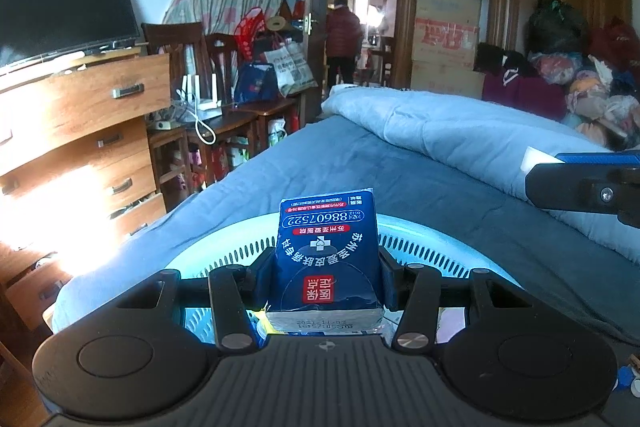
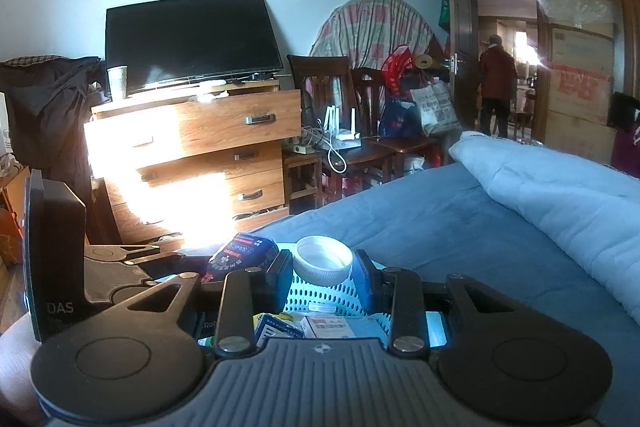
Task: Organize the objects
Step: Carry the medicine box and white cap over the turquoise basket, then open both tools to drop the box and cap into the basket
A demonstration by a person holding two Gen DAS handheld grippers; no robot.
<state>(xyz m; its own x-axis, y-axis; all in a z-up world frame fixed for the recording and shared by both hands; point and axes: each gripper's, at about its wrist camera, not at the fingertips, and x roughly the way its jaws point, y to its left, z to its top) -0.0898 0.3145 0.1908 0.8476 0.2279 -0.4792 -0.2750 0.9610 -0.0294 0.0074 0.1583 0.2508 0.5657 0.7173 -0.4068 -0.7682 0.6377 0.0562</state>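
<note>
Blue bedding covers the bed [image 1: 400, 163] that carries everything, and we see it run flat and open ahead of both tools toward a folded pale blue quilt [image 1: 460, 131] lying on its far and right part. Along the bed's left edge a narrow gap separates it from a wooden chest of drawers [image 2: 224, 155], several drawers pulled out, sunlight glaring on its front.

Our left tool [image 1: 326, 267] is clamped on a dark blue tissue packet [image 1: 326, 247], soft and rectangular, printed with white and red lettering and a phone number. It is held above a pale blue plastic basket [image 1: 420, 243] with slotted walls that sits on the bed. Our right tool [image 2: 323, 279] grips a round white lid [image 2: 324, 259], shallow and open side up, over the same basket [image 2: 320, 293]. Small medicine boxes [image 2: 332, 325] lie inside the basket.

In the right wrist view the other tool sits close at left, with the packet just beside the lid. A television [image 2: 192, 39] and a paper cup [image 2: 117, 83] stand on the chest. Beyond it are dark wooden chairs [image 2: 320, 83], bags, a router, stacked cardboard boxes [image 1: 448, 39] and piled clothes [image 1: 580, 75]. A person in a red jacket [image 1: 343, 35] stands in the open doorway.
</note>
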